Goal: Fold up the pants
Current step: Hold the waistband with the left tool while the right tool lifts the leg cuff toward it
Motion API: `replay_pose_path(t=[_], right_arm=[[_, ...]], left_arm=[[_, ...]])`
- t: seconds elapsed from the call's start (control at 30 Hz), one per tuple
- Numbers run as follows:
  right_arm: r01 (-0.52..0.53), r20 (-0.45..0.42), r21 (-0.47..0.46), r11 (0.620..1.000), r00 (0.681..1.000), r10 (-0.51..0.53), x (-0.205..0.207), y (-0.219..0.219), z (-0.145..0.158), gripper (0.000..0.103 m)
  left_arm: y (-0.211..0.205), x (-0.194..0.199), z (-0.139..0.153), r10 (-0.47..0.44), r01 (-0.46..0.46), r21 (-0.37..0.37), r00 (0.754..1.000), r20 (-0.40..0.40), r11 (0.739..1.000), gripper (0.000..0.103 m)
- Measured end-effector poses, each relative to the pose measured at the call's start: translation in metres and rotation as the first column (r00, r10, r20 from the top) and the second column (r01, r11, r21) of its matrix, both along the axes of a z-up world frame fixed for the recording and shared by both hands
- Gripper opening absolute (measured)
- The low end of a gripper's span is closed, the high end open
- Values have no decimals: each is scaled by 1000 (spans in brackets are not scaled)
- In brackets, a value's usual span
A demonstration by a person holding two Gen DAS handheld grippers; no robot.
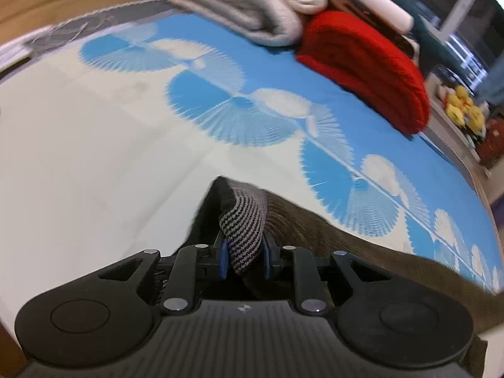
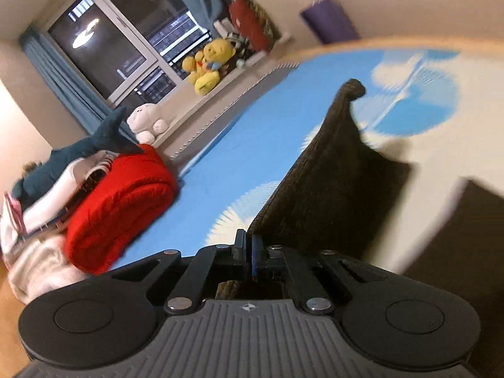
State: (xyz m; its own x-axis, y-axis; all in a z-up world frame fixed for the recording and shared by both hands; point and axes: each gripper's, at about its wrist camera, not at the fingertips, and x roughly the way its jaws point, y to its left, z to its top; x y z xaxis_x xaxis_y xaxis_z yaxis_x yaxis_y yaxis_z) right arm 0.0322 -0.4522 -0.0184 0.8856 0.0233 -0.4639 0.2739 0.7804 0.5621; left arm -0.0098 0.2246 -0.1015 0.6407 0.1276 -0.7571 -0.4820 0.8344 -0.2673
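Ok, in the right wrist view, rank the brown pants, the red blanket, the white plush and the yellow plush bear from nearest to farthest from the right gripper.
1. Brown pants: at the right gripper, stretching up and right.
2. Red blanket: on the bed, left.
3. White plush: window ledge, upper left.
4. Yellow plush bear: farther along the ledge, by the window.

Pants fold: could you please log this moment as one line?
left gripper: shut on pants waistband | right gripper: shut on pants, fabric hanging | surface: blue-and-white bedsheet | fold: not yet done

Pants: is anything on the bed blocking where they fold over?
Nothing visible does. The pants hang from the left gripper over bare sheet. The red blanket and grey blanket lie at the far edge.
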Motion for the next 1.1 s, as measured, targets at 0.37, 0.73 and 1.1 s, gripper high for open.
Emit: replay_pose_path(t=[0.37,0.73,1.1], right_arm=[[97,-456,66,993,888,-57,-120,-77,-87,7],[444,-433,277,852,849,-301,-135,-213,-109,21],[456,-444,172,873,827,-344,-106,-211,-117,10]], left_arm=[[14,-8,-30,1,-6,-21,977,-213,1000,30],[4,3,-41,3,-14,-42,967,-254,999,52],[7,13,-46,10,-11,-4,965,-262,1000,24]])
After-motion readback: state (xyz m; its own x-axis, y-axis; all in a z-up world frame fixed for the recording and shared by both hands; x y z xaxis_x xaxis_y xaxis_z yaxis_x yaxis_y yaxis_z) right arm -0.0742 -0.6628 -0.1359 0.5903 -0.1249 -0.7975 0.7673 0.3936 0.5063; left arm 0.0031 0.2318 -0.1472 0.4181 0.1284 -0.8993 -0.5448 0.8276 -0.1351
